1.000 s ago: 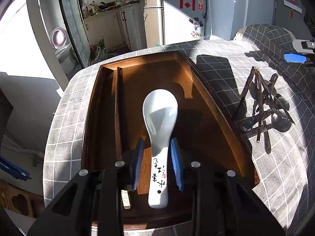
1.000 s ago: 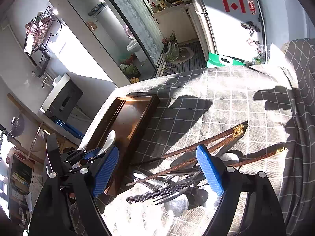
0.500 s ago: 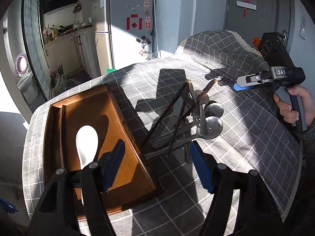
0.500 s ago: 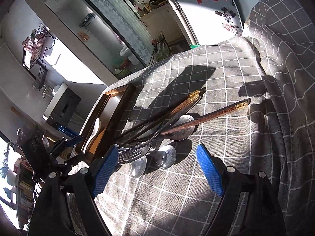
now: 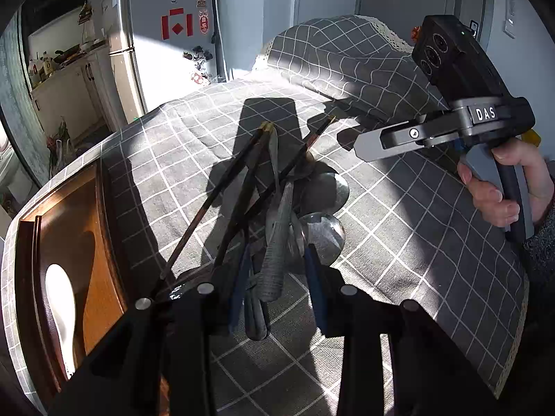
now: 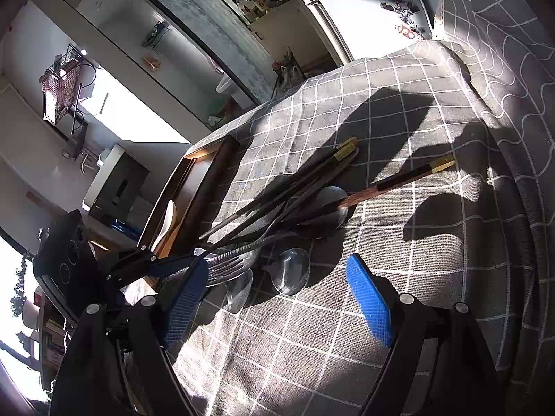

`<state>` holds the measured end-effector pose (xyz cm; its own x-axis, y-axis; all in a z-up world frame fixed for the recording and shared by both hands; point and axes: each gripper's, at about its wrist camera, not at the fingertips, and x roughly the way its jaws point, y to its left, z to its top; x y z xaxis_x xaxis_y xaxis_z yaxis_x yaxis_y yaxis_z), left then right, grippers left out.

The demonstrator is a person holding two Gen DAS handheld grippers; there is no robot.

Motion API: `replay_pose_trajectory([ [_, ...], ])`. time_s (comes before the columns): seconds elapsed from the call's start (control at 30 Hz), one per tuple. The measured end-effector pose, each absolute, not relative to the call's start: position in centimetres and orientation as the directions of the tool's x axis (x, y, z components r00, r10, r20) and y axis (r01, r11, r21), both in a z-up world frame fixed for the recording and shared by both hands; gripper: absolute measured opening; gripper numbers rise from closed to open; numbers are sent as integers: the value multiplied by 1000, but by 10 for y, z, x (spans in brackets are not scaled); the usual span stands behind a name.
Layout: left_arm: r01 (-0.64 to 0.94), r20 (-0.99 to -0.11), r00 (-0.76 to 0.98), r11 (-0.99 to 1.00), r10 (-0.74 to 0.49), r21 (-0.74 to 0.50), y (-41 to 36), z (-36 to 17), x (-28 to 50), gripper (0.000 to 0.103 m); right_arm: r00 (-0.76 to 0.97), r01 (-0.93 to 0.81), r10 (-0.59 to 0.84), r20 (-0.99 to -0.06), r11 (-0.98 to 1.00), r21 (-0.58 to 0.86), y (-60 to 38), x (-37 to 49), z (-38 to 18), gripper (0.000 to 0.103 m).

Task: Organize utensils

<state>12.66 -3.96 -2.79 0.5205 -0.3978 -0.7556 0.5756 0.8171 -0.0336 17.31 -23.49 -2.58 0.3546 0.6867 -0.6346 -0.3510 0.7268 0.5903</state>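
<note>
The left hand-held gripper [image 5: 277, 277] has left the white spoon [image 5: 60, 298] lying in the wooden tray [image 5: 104, 242] and swung over to the pile of utensils [image 5: 277, 208] on the table [image 5: 399, 242]. Its jaws have just been closing around a grey metal handle [image 5: 275, 242] in that pile; whether the pads are pressing on it yet I cannot tell. The right hand-held gripper [image 6: 277, 294] hovers near the pile's spoon bowls with jaws wide apart and nothing between them. One utensil is sorted; the chopsticks [image 6: 399, 180], fork [image 6: 225, 267] and metal spoons [image 6: 291, 270] remain outside the tray.
</note>
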Motion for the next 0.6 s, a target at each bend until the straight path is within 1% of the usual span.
replay_pose_trajectory([
  [0.1,575,-755,519,817,-399,-36,-40,-26,127,29,353,-344,688,-634,726,596,-235,172,-28,83],
  [0.17,577,-760,518,816,-393,-29,-42,-27,128,21,353,-339,690,-632,724,601,-234,171,-29,83],
  [0.37,562,-763,526,827,-376,-21,-43,-26,127,19,356,-302,706,-613,707,639,-239,168,-31,83],
  [0.4,556,-761,528,831,-376,-25,-43,-25,127,19,355,-282,716,-601,695,661,-241,169,-32,83],
  [0.47,553,-759,514,830,-401,-64,-41,-23,124,14,348,-239,746,-568,657,715,-244,170,-35,83],
  [0.53,540,-755,512,837,-409,-88,-39,-21,120,13,338,-196,779,-528,608,770,-243,169,-39,83],
  [0.6,533,-754,520,842,-400,-79,-41,-21,114,13,324,-160,810,-489,556,816,-238,167,-44,83],
])
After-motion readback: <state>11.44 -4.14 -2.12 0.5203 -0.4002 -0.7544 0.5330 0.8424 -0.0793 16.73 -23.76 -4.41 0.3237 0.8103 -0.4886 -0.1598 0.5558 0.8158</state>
